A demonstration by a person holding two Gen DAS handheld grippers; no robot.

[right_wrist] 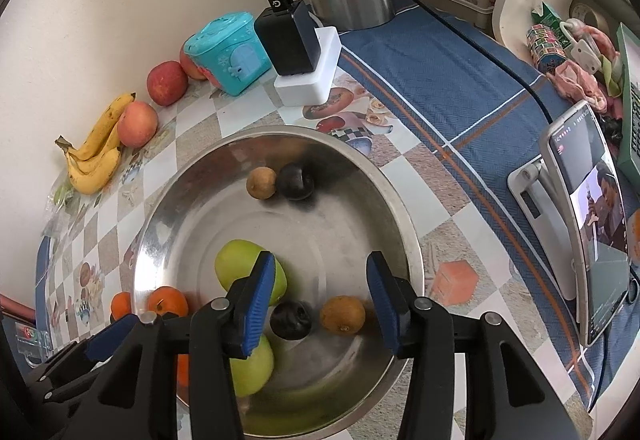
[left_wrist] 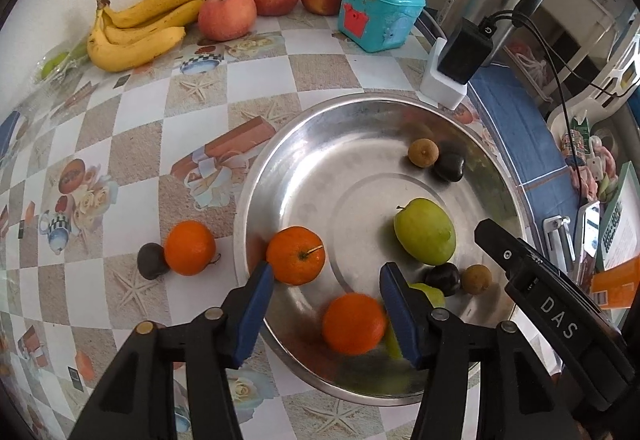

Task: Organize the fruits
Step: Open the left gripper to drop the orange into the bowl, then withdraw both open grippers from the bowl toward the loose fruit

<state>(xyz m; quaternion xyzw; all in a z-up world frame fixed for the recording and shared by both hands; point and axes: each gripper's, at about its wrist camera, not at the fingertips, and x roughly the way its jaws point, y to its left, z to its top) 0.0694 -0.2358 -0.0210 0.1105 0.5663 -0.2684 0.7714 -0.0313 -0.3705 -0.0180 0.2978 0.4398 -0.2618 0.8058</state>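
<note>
- The tabletop [left_wrist: 132, 143] carries a checked cloth printed with starfish and teapots, with a blue striped cloth [right_wrist: 432, 51] over its far side.
- A wide steel basin [left_wrist: 332, 143] sits on the checked cloth and holds most of the small fruit.
- The left tongs [left_wrist: 326, 272] hang spread wide over the basin's near rim, gripping nothing; a blurred orange [left_wrist: 354, 324] lies in the basin below their gap.
- The right tongs [right_wrist: 320, 280] are likewise spread and empty above the basin, with a dark plum [right_wrist: 291, 320] and a brown longan [right_wrist: 343, 314] between the fingers in the right wrist view.
- A bunch of bananas [left_wrist: 136, 27] and three red apples [left_wrist: 227, 14] line the wall.
- A green apple [left_wrist: 425, 232] rests mid-basin; a second green one [right_wrist: 252, 360] lies near the rim, partly hidden.
- Another orange [left_wrist: 295, 255] sits inside the basin by its left rim.
- Outside the basin, a third orange [left_wrist: 189, 248] touches what is possibly a dark plum [left_wrist: 151, 261] on the cloth.
- A longan and plum pair [left_wrist: 436, 158] lies at the basin's far side.
</note>
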